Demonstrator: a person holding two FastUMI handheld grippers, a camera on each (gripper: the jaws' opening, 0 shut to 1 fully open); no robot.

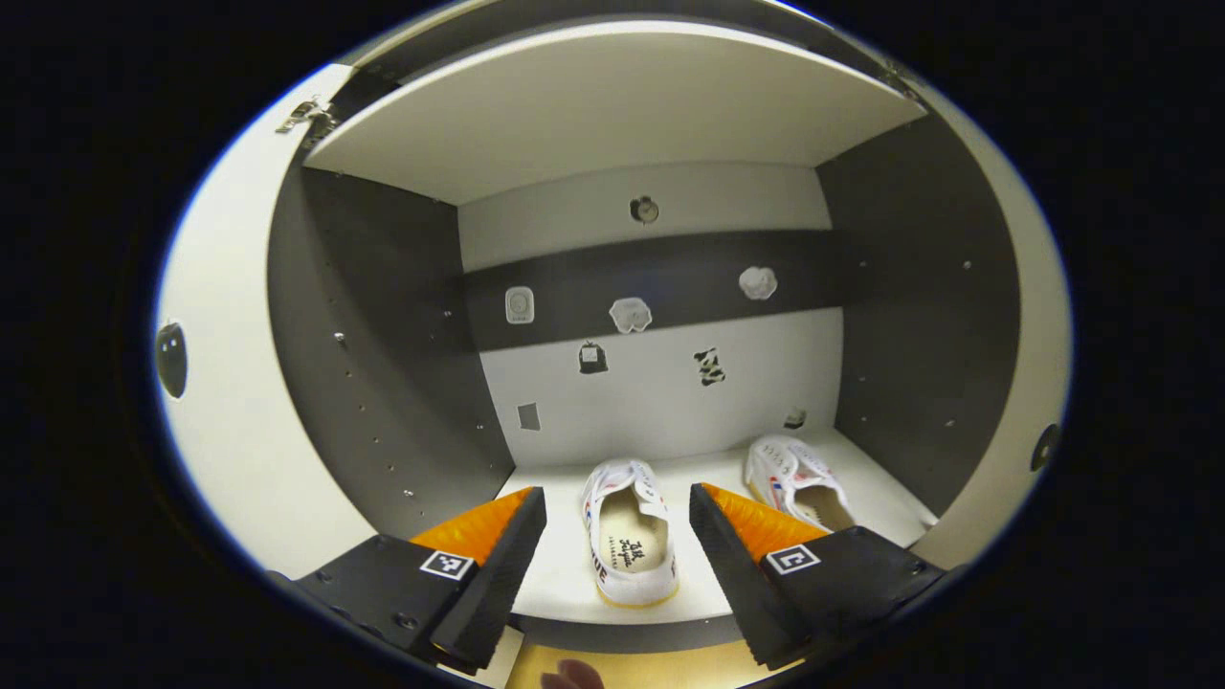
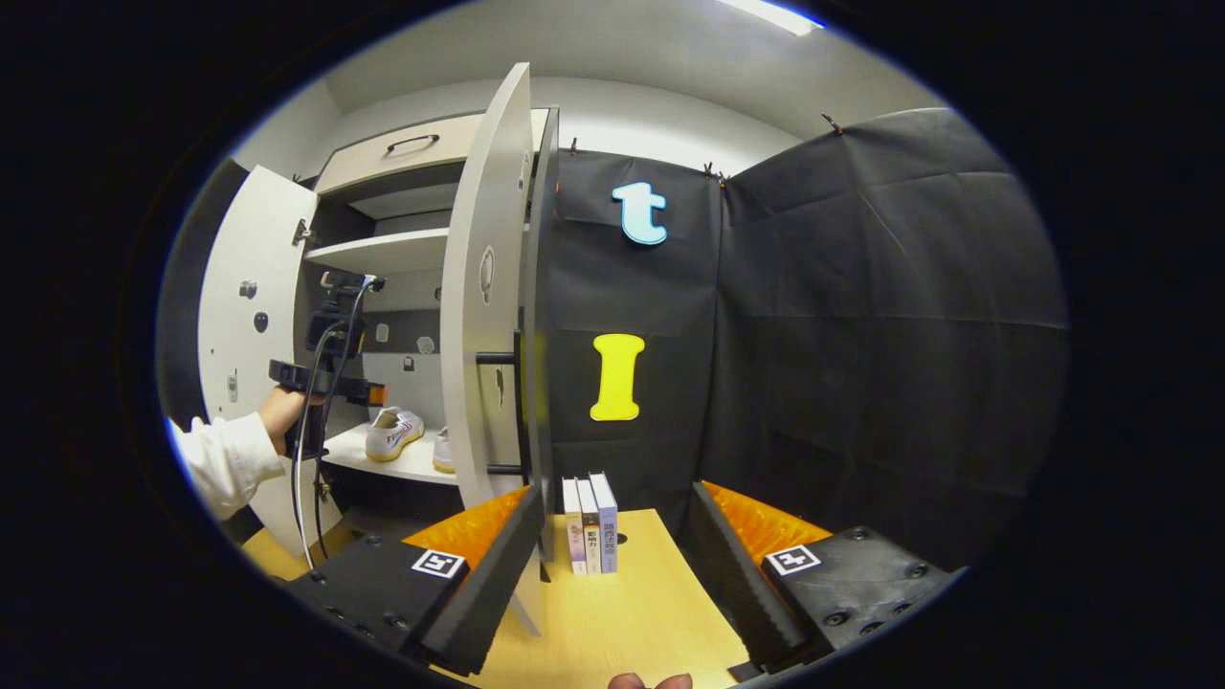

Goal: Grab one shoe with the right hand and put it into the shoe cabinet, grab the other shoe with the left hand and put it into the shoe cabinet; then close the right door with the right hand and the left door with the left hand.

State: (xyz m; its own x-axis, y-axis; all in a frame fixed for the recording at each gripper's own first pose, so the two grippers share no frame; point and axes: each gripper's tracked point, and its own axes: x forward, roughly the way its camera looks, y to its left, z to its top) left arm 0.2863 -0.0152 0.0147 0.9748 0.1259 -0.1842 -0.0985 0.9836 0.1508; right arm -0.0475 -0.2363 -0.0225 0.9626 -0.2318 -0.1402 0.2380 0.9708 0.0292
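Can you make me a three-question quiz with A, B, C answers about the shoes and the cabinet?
1. Where are the two shoes?
A. on the wooden table
B. on the cabinet's bottom shelf
C. inside the top drawer

2. How many books stand on the table?
A. one
B. three
C. six

3. How are the cabinet doors?
A. both open
B. both shut
C. taken off

Answers:
1 B: the left shoe and the right shoe both lie on the shelf.
2 B: three books stand side by side on the table.
3 A: the left door and the right door both swing outward.
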